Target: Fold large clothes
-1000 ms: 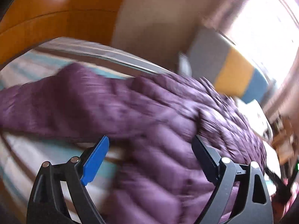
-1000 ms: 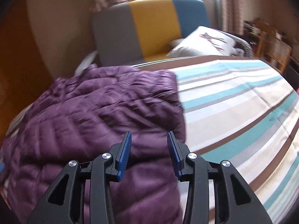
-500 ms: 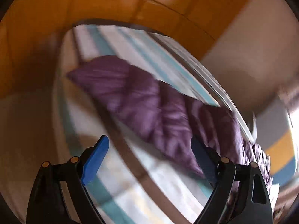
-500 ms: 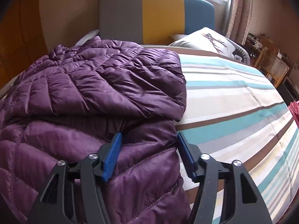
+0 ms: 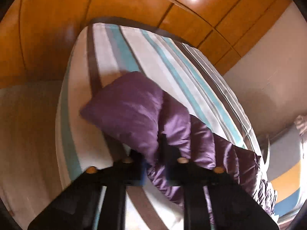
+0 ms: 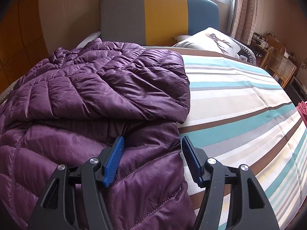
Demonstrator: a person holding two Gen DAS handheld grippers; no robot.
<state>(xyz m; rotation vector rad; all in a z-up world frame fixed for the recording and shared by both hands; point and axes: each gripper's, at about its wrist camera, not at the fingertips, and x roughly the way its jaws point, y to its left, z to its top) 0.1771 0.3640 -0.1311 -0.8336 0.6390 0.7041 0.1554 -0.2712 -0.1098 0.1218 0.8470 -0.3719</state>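
Note:
A purple quilted puffer jacket [image 6: 92,95] lies on the left side of a striped bed, its right sleeve folded across the body. My right gripper [image 6: 151,153] is open, its blue pads just above the jacket's lower right edge. In the left wrist view my left gripper [image 5: 155,164] is shut on a sleeve of the purple jacket [image 5: 134,111], which stretches away from the jaws over the bedspread.
The striped bedspread [image 6: 239,103] extends to the right. A grey, yellow and blue headboard [image 6: 159,19] and a white pillow [image 6: 209,40] are at the far end. A wicker chair [image 6: 278,67] stands at right. Orange wardrobe panels [image 5: 134,5] stand beyond the bed.
My left gripper swung from the jacket body to the sleeve and shut on it. My right gripper opened wider and settled lower over the jacket's edge.

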